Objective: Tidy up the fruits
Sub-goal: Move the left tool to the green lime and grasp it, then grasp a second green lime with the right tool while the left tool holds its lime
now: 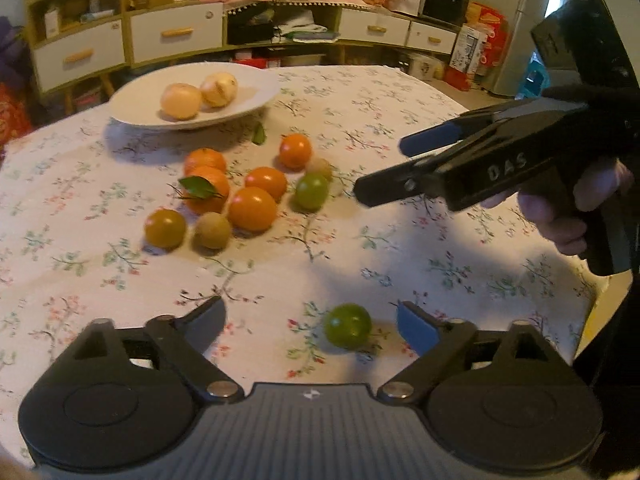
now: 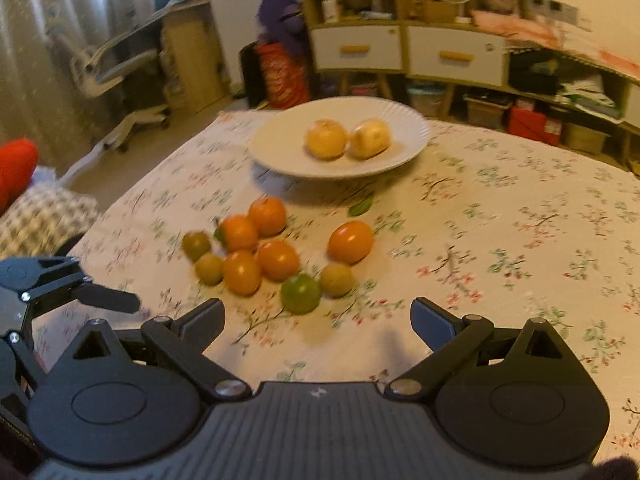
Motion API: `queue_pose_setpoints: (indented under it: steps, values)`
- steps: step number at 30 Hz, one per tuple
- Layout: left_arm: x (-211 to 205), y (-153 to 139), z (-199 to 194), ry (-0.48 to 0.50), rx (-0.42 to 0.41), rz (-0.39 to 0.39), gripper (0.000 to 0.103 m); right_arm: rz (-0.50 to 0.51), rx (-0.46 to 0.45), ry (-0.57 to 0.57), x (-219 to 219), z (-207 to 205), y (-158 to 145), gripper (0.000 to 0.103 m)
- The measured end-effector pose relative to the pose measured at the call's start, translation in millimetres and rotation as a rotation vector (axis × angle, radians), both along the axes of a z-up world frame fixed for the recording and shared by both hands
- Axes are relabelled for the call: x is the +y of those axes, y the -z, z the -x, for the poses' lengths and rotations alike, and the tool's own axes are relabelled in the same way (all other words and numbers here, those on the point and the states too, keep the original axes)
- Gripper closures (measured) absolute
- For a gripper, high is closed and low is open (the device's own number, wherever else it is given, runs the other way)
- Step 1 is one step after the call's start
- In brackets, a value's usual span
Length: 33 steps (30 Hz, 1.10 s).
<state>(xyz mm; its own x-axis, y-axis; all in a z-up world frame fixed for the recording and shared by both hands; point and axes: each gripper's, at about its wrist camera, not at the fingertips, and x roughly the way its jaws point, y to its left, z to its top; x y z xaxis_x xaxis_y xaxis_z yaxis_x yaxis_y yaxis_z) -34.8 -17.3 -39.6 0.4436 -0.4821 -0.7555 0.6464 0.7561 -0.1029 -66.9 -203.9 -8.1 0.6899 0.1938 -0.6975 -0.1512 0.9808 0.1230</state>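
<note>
One glossy green citrus fruit (image 1: 347, 325) sits on the floral tablecloth (image 1: 440, 280) between your left gripper (image 1: 312, 320) fingers, untouched; your right gripper (image 2: 318, 320) gapes wide, holding nothing.

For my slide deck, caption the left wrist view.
Open left tongs frame a lone green fruit on the floral tablecloth.
</note>
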Motion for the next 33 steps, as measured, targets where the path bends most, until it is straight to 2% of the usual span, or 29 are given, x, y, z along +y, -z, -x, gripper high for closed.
queue_pose_setpoints:
  steps: [7,9,14,19,24,33]
  values:
    - [-5.3,5.0,-0.8,0.031,0.025,0.026,0.056,0.014,0.037,-0.057,9.1,-1.3,16.5,0.011]
    - [-5.8,7.2,-1.2,0.043,0.038,0.028,0.064,0.023,0.042,-0.067,10.9,-1.8,20.2,0.015]
    - [-6.7,10.8,-0.4,0.055,0.05,0.025,0.076,0.029,0.048,-0.089,14.5,-6.1,27.5,0.027]
    - [-6.0,11.2,-4.4,0.051,0.056,0.035,0.093,0.05,0.022,-0.1,19.6,-11.8,29.5,0.036]
    - [-4.4,10.4,-9.1,0.037,0.052,0.041,0.094,0.04,0.017,-0.113,22.5,-19.7,29.7,0.059]
    - [7.0,8.5,-24.0,-0.057,0.023,0.035,0.094,0.061,0.005,-0.099,26.9,-25.8,33.0,0.061]
